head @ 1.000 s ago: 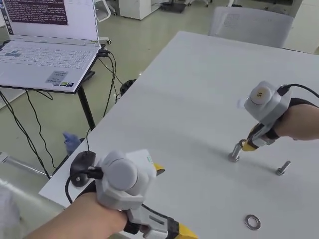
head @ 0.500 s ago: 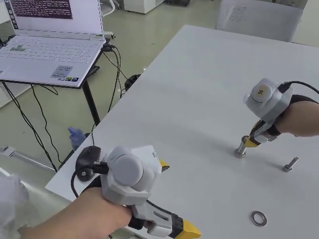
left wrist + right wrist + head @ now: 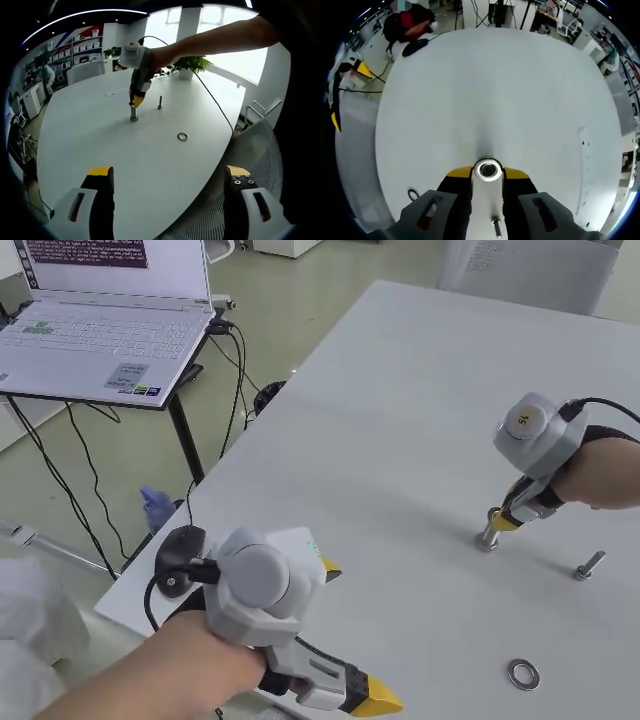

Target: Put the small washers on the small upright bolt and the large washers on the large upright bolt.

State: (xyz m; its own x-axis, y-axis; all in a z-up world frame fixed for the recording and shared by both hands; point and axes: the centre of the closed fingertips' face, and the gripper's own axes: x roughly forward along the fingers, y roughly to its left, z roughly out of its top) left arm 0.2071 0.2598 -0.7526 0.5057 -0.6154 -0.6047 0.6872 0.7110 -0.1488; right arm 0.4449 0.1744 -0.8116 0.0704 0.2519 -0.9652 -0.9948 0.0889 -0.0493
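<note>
Right gripper [image 3: 487,173] pinches washer [image 3: 487,170], hiding large bolt [image 3: 488,538] top; left gripper [image 3: 168,173] jaws spread.

left tool [image 3: 168,173]: jaws wide apart | right tool [image 3: 487,173]: jaws pinched

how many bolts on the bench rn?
2. The large bolt stands upright right at the tips of the right gripper. The small bolt stands free, to its right in the head view. None looks hidden.
</note>
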